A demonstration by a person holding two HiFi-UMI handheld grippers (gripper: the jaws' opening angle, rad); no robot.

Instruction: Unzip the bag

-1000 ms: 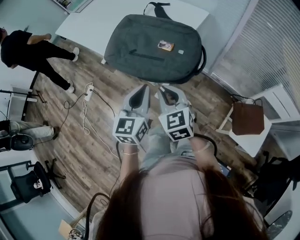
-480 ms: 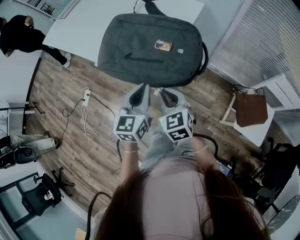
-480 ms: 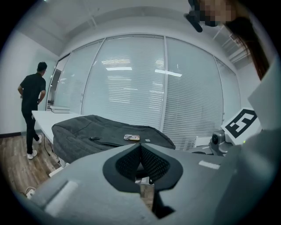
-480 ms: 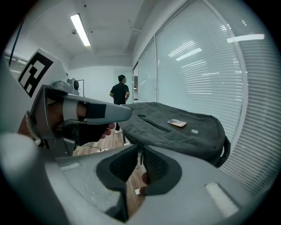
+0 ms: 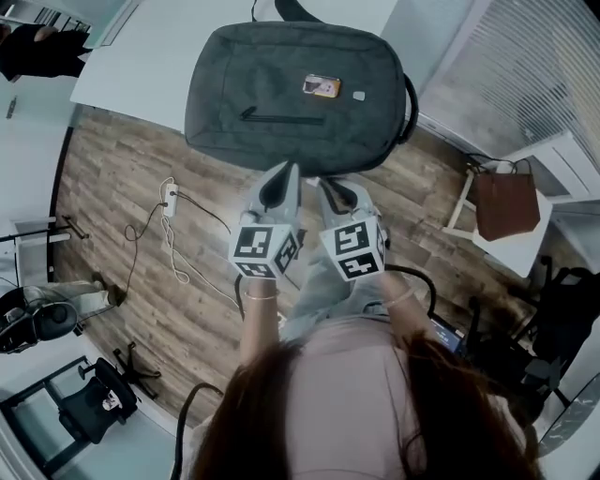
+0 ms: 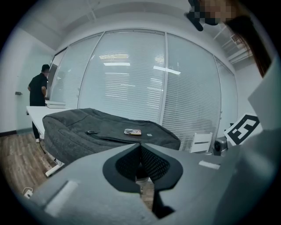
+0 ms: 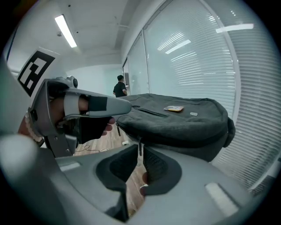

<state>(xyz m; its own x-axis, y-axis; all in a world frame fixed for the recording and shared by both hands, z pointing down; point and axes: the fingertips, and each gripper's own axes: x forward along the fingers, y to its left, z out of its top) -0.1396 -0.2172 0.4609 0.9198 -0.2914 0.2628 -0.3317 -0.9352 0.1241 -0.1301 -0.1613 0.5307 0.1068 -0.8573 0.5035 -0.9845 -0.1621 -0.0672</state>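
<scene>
White table [image 5: 141, 75]: the landmark for this entry. The bag [image 5: 281, 66], a dark grey fabric backpack, lies flat on the table with its front panel up. It covers most of the table's visible width, and its near side reaches past the table's near edge. The shell looks full and rounded. The zips seen are all drawn closed, so the bag is not yet unzipped. The carry handle [image 5: 281, 7] points toward the table's far side. Left gripper [image 5: 284, 178] and right gripper [image 5: 328, 185] are held side by side just short of the table's near edge. Their tips aim at the bag's overhanging side and are close to it, but no contact shows. Left gripper: pads [image 6: 153, 165] pressed fully together, nothing between them. Right gripper: pads [image 7: 156, 167] drawn in to a thin slit, nothing held in it. Front pocket zipper [image 5: 281, 118]: a dark line across the bag's panel, closed, toward the table's near edge. Small orange-brown patch [image 5: 322, 86] on the panel beyond that zipper, with a smaller grey tag [image 5: 358, 94] just beside it. A zipper pull [image 7: 140, 145] hangs from the bag's near side, just beyond the right gripper's slit and in line with it. It is not gripped.
</scene>
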